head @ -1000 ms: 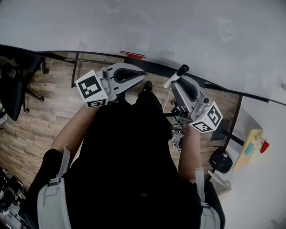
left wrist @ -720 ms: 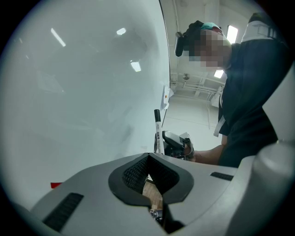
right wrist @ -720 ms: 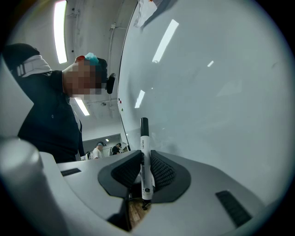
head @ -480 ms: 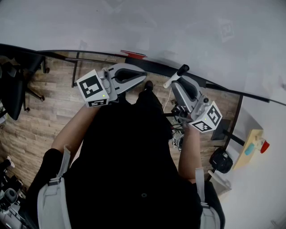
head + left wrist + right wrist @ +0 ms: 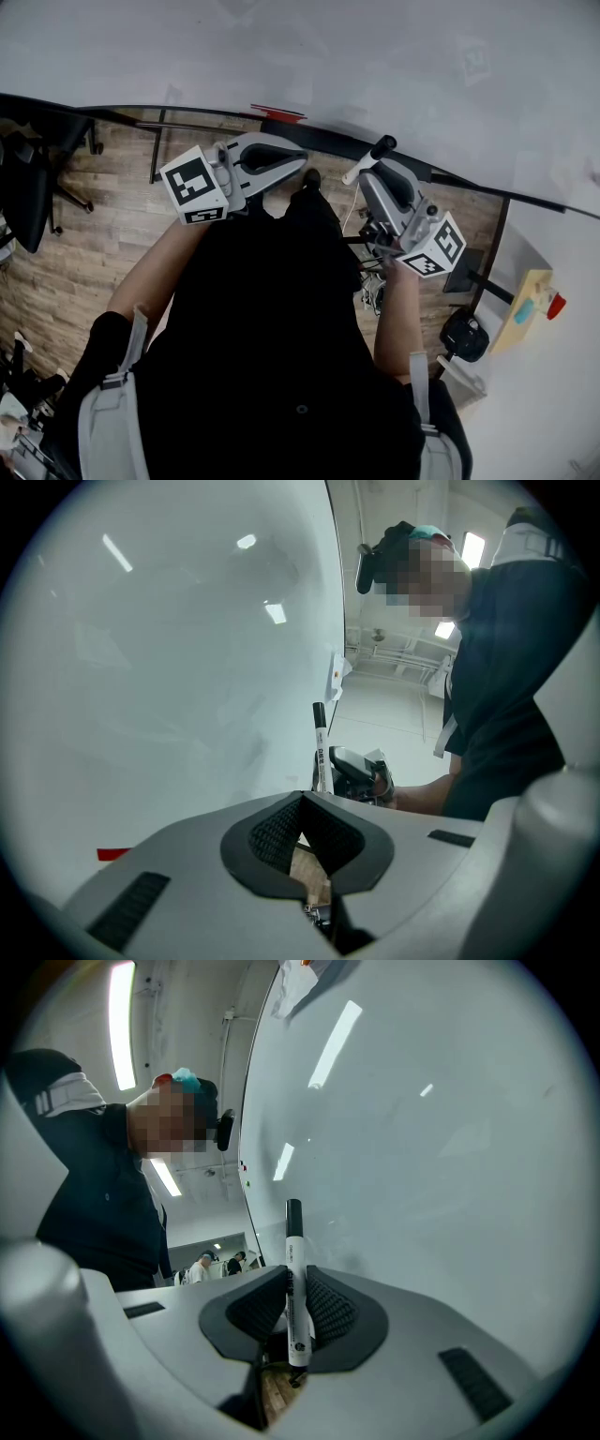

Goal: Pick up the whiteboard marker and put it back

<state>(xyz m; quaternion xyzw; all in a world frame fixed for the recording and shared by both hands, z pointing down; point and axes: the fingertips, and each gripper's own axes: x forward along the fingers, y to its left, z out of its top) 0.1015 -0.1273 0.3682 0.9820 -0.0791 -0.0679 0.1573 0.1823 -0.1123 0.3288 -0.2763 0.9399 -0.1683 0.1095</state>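
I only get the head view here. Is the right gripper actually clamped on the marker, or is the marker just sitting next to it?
Observer: Clamped. In the right gripper view, the right gripper has both jaws pressed on the white barrel of the whiteboard marker, with the black cap sticking out past them.
Operator: And is the left gripper holding anything?
Observer: No. The left gripper view shows the left gripper with its jaw tips together and nothing between them.
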